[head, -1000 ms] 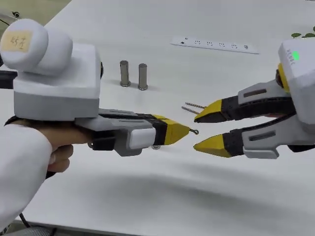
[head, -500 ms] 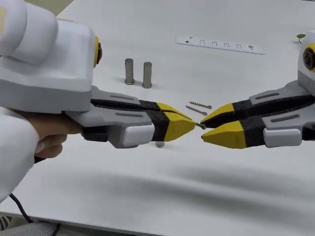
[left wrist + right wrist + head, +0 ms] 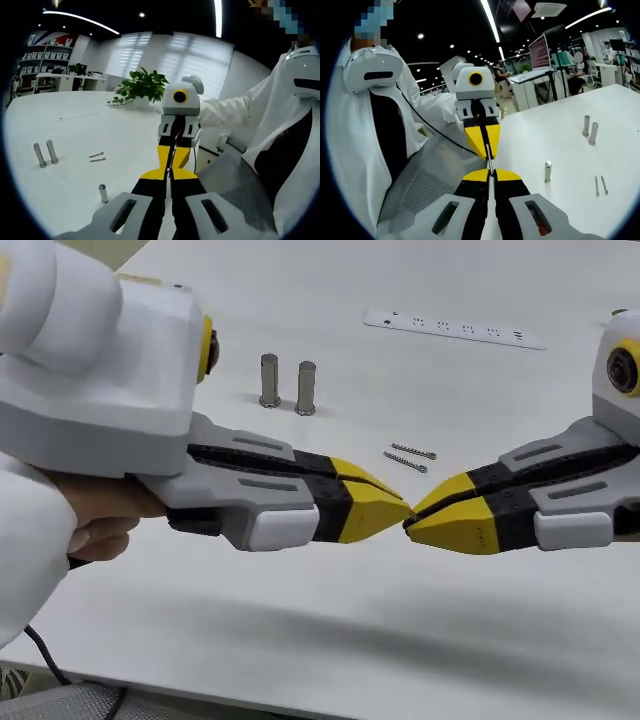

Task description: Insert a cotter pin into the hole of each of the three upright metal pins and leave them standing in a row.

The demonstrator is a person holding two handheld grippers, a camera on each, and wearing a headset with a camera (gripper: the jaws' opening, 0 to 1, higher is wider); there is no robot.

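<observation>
My right fingers (image 3: 432, 517), wide a second ago, have closed over the worktop (image 3: 330, 640) tip to tip with my left fingers (image 3: 385, 504). Both are now narrow on the one cotter pin (image 3: 490, 161) between them. I judge this a hand-over for a better grip before threading. The nearest metal pin (image 3: 548, 171) stands below the tips, with two more (image 3: 270, 380) and the spare cotter pins (image 3: 412, 451) beyond.

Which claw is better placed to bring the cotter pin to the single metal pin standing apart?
Probably the left claw. It and the right claw meet tip to tip on the cotter pin, and the single metal pin stands close beside the left one's jaws.
</observation>
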